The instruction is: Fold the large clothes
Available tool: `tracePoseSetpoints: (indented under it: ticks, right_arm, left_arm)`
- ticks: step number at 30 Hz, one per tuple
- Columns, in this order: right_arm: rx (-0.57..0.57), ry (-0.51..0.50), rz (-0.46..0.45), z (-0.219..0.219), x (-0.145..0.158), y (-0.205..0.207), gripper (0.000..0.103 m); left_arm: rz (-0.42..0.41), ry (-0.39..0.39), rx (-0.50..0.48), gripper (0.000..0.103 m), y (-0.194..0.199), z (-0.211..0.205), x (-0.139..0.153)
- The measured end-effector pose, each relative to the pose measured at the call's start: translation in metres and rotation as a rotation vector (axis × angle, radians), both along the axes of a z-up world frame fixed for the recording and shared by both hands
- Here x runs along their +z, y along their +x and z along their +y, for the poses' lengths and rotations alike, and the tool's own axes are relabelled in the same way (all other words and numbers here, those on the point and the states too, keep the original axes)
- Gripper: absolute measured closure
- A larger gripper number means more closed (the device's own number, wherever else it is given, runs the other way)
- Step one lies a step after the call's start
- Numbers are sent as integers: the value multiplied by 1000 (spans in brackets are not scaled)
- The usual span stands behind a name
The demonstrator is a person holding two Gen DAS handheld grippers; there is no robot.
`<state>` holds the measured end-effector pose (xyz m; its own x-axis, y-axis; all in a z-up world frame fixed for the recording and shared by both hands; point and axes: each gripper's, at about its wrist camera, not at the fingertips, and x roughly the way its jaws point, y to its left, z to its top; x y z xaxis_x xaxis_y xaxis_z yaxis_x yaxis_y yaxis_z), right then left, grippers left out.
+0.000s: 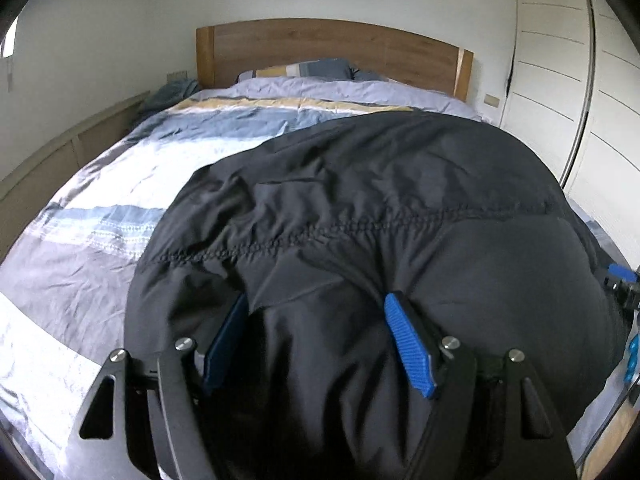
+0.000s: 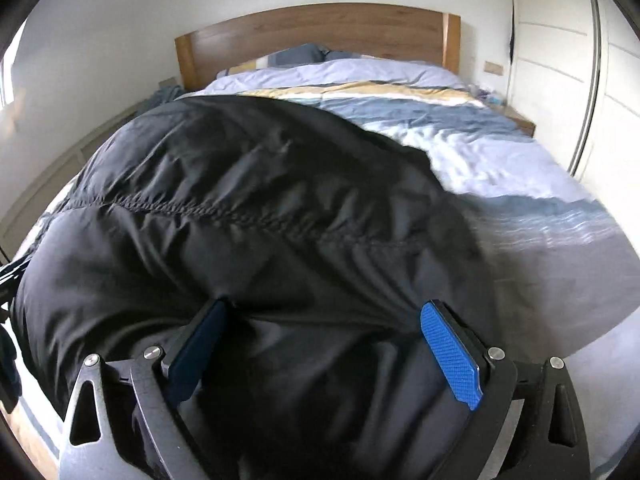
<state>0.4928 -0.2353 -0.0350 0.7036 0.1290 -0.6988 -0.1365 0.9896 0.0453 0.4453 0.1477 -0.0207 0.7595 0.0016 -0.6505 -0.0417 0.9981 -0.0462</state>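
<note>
A large black padded jacket (image 1: 380, 208) lies spread over the striped bed cover (image 1: 100, 208); it also fills the right wrist view (image 2: 240, 200). My left gripper (image 1: 316, 312) has its blue pads (image 1: 408, 344) set wide with a thick bunch of the jacket's near edge between them. My right gripper (image 2: 324, 320) stands the same way, with blue pads (image 2: 452, 356) wide on either side of a bulge of jacket fabric. The right gripper's blue parts show at the right edge of the left wrist view (image 1: 624, 280).
The bed has a wooden headboard (image 1: 332, 48) and pillows (image 1: 308, 68) at the far end. White wardrobe doors (image 1: 560, 80) stand to the right, and a low wooden ledge (image 1: 60, 152) runs along the left wall. Wooden floor shows at the bed's foot (image 1: 612, 436).
</note>
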Motion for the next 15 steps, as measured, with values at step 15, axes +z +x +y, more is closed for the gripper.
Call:
tracePoseSetpoints:
  ticks: [15]
  right_arm:
    - [-81, 15, 16, -42, 16, -17, 0]
  left_arm:
    - [-2, 36, -10, 33, -27, 11, 11]
